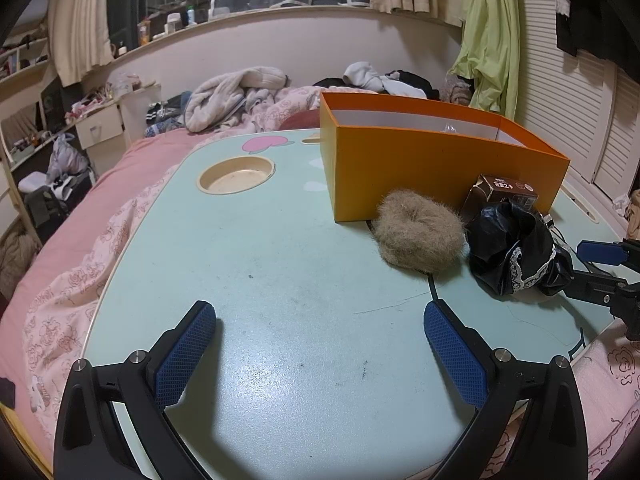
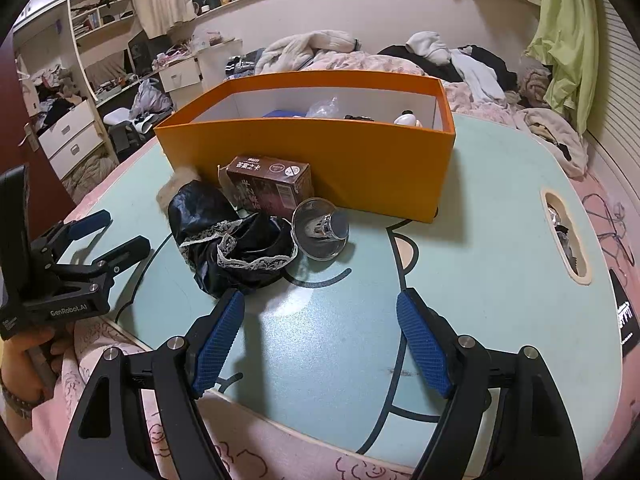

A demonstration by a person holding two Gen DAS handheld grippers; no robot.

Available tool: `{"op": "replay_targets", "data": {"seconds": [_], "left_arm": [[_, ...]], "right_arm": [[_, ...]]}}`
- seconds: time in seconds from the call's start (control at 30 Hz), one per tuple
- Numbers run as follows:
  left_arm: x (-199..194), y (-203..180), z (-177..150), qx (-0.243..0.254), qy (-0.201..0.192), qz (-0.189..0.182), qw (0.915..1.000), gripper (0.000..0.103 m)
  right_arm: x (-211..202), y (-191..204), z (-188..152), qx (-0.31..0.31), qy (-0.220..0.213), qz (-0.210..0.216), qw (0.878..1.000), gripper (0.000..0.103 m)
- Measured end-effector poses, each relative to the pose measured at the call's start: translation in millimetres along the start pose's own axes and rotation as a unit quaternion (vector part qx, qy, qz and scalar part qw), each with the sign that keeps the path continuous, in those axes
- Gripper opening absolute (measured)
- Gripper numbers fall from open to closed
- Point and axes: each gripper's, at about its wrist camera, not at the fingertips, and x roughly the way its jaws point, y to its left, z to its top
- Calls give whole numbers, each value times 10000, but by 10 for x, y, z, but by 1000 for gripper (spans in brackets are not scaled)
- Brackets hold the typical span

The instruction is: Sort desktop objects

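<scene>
An orange box (image 1: 432,172) (image 2: 320,160) stands on the pale green table (image 1: 280,280) (image 2: 500,220), with small items inside. In front of it lie a furry beige scrunchie (image 1: 420,236) (image 2: 176,188), a black lace-trimmed cloth (image 1: 516,252) (image 2: 236,240), a brown carton (image 1: 504,192) (image 2: 272,184) and a clear glass lid with a metal knob (image 2: 320,232). My left gripper (image 1: 320,340) (image 2: 116,232) is open and empty, left of the pile. My right gripper (image 2: 320,336) (image 1: 592,264) is open and empty, just in front of the cloth.
A round cup recess (image 1: 236,176) sits in the table's far left. A slot (image 2: 566,236) with items is cut at the table's right. The table rests on a pink bed (image 1: 80,220) strewn with clothes. Shelves and drawers stand at the left.
</scene>
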Motion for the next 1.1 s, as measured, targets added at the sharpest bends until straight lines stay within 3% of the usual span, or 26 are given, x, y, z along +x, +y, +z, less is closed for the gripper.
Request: {"op": "replay_targets", "data": {"seconds": [0.37,0.43,0.57,0.67,0.8,0.83,0.9,0.97,1.03,1.1], "left_arm": [[-4,2,-11,-2,-4,-1,10000,103],[-6,2,-14,-1,-7,1,10000,103],[13,-16,30,5,-11,10,10000,103],[13,-15,24,2,-13,4,10000,103],[16,-15,25,5,-12,9,10000,103],[17,-13,24,5,-10,6,10000,103],[-11,-19,31,0,6,-4,10000,103],[-63,-34,49,-4,-10,-20,10000,103],[-81,-55,60,17,23,-30,10000,103],[-101,-98,142,66,61,-115,9999,102]], "right_arm": [[-4,2,-6,3,-14,6,10000,79],[-79,12,-26,-30,-266,64,9996,79],[-318,313,-23,-752,-870,201,9932,78],[-296,578,61,-1244,-885,283,9879,76],[-101,726,238,-1391,-683,224,9877,55],[-8,733,268,-1405,-520,215,9885,48],[255,723,253,-1359,201,243,9902,41],[255,700,255,-1285,214,287,9911,33],[104,649,201,-1145,-135,522,9920,29],[-204,555,81,-1020,-945,904,9861,29]]}}
